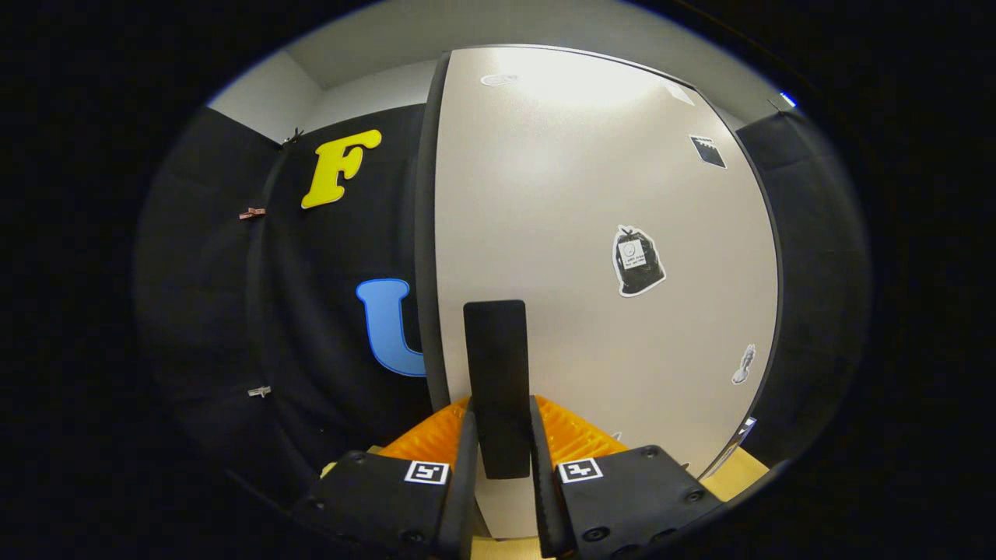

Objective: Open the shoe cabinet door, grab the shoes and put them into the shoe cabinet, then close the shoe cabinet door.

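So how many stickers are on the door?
4 show. A bag sticker is mid-door, a dark square one is above it, a round pale one sits near the top, and a small grey one is lower down. The fingers clamp the handle.

You are looking at the door (591, 233), a pale, plain panel with a dark edge running down its left side, standing upright and taking in light near its top. It is carrying a few stickers: a black bag-shaped one right of the handle, a small dark one up towards the door's top right corner, and a small pale one lower right. The handle (496, 385), a flat black upright bar, is sitting near the door's left edge, low on the panel. Your gripper (500, 435) is clamping both fingers on that handle.
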`<state>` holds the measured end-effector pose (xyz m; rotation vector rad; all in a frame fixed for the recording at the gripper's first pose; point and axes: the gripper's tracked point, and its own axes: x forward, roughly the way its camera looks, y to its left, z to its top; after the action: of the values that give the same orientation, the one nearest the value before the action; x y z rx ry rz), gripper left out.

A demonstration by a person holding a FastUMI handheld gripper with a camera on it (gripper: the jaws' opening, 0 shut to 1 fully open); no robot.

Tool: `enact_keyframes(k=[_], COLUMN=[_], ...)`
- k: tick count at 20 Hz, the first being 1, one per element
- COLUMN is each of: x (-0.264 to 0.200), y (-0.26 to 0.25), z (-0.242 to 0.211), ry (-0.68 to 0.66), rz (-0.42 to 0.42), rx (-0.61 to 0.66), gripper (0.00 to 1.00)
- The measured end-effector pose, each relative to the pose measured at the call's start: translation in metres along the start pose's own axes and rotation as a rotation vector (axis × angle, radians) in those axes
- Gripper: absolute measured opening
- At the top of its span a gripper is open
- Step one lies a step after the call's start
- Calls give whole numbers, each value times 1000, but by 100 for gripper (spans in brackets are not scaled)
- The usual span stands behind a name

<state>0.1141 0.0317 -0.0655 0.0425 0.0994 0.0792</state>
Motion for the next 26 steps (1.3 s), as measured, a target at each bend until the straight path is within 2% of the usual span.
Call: enact_keyframes(k=[1, 9, 19, 26], x=[-2, -36, -118, -182], y=[1, -5, -40, -87], z=[1, 2, 5, 10], ry=[2, 28, 64, 85], rz=[1, 41, 128, 157], rx=[-2, 11, 25, 45], gripper=[26, 26, 26, 26])
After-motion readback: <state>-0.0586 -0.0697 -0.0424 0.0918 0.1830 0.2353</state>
